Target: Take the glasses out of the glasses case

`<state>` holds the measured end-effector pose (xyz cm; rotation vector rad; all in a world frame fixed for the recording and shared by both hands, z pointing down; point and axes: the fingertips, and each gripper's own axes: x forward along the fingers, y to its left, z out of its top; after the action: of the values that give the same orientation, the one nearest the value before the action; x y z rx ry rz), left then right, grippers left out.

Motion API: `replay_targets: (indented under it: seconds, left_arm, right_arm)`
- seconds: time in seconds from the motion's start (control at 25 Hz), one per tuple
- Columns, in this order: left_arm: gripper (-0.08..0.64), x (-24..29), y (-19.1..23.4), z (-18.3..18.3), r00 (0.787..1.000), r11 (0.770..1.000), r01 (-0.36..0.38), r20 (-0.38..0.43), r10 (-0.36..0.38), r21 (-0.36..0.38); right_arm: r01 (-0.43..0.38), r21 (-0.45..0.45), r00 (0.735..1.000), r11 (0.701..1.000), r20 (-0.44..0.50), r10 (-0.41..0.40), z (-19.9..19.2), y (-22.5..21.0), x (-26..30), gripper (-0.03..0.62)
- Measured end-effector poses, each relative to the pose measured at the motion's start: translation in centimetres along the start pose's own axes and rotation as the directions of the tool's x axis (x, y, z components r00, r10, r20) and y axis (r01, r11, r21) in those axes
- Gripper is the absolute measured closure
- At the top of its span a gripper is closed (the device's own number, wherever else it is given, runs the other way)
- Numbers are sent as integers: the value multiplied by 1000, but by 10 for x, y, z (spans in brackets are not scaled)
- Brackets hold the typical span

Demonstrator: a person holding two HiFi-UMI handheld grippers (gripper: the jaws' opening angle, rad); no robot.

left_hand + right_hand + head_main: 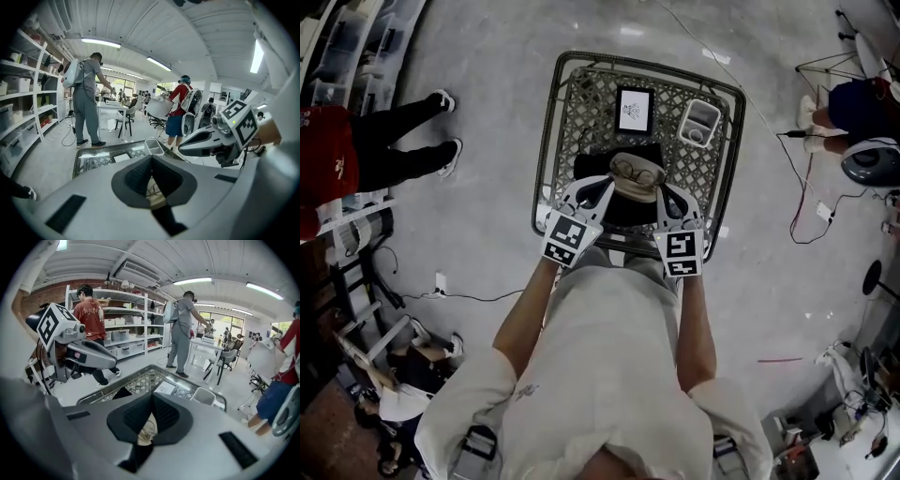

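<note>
Sitting on the bench (pixel 551 122): the glasses case (pixel 598 167), open, black outside and tan inside, at the near edge.
Glasses (pixel 636 171): lying in the tan lining of the case.
Left gripper (pixel 592 195): at the case's left side; its fingers (pixel 133 178) are drawn together at the tips, with a tan strip of the case in the slot between them.
Right gripper (pixel 671 202): at the case's right side (mirroring the left); its fingers (pixel 166 416) are likewise closed, with tan lining and a lens showing between them.
</note>
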<state>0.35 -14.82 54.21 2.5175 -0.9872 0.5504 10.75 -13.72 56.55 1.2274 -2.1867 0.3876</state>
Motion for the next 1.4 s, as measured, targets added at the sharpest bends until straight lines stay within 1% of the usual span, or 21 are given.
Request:
replay_targets:
  seconds: [0.2,0.44,0.72,1.16,1.4]
  left_arm:
    - [548,10,-5,-13,1000,999,-15,-27,15,-29]
    - [548,18,-9,-26,998,998,-42,-49,39,-54]
    - [548,24,-8,-42,995,994,-73,-76,66,-83]
    - [548,30,-4,-62,989,987,-103,-114,89,-126]
    - [548,33,-4,-68,988,985,-105,-127,88,-137]
  right_arm:
    - [-48,-32,997,998,-56,46,-23,-1,7,586]
    - [-101,-53,992,994,-78,96,-36,3,18,586]
    - [-166,-85,980,983,-122,155,-52,11,37,586]
    - [-258,-189,954,947,-206,219,-71,25,64,578]
    - [-291,-213,941,933,-239,239,-80,31,73,574]
